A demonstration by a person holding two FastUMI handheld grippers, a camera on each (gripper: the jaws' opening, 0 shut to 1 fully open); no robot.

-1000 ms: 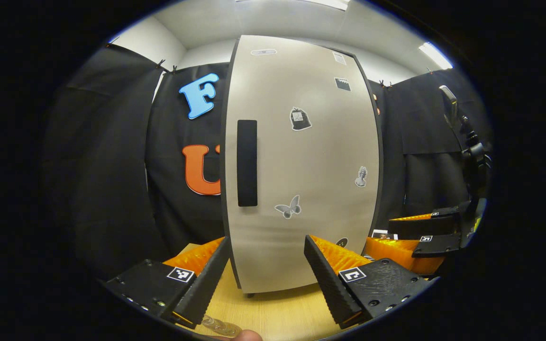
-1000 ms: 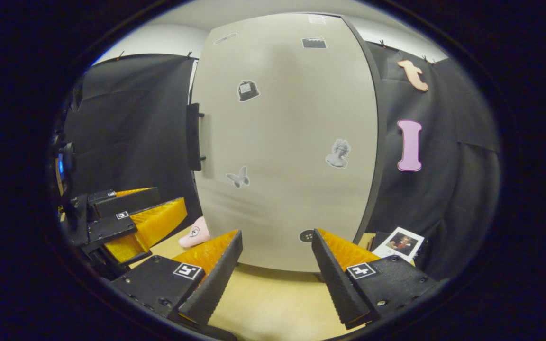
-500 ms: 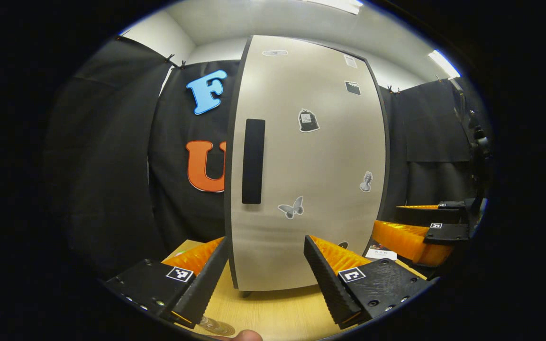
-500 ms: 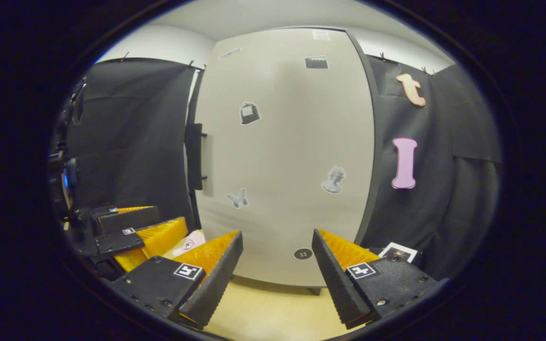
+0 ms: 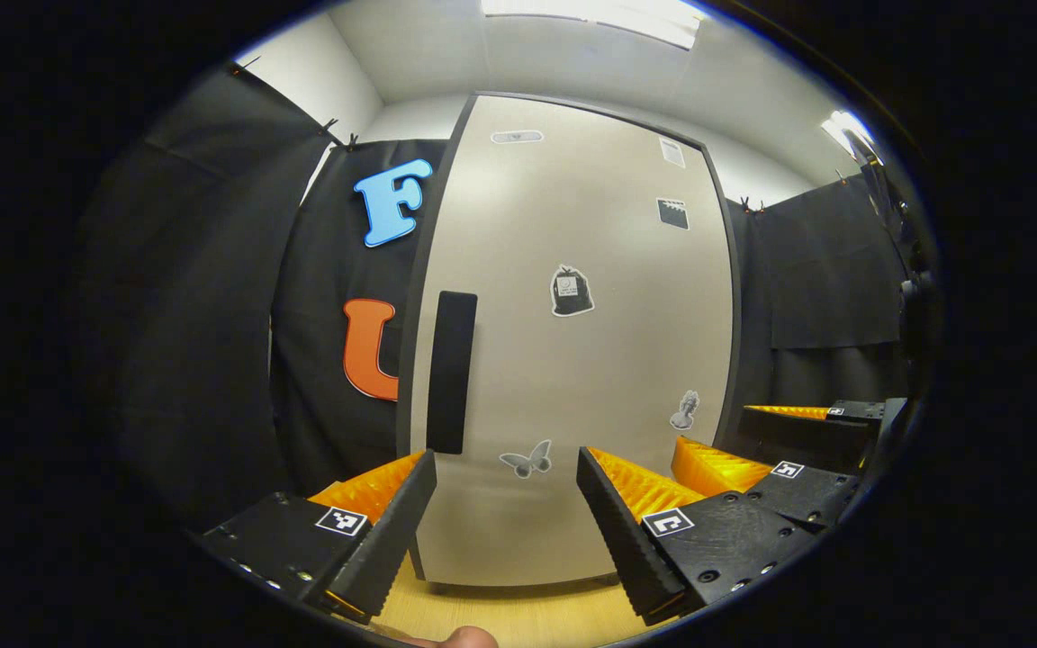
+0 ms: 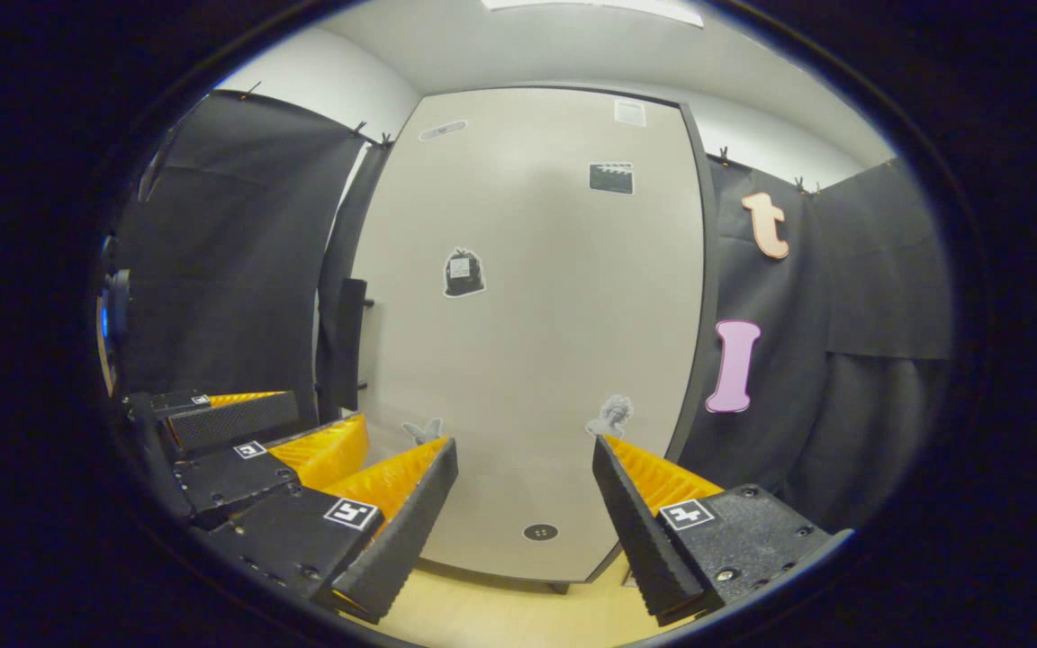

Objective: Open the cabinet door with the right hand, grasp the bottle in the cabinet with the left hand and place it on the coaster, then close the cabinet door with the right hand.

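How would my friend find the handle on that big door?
Look at the tall pale cabinet door standing on the wooden table. Near its left edge is the handle, a long dark upright bar, unlike the small stickers scattered elsewhere.

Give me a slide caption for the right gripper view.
Open right gripper faces the closed cabinet door, handle untouched.

Your cabinet door (image 5: 572, 360) is shut: a tall pale grey panel with a dark edge, dotted with small stickers, its black vertical handle (image 5: 451, 371) at the left edge, standing upright on the wooden tabletop.
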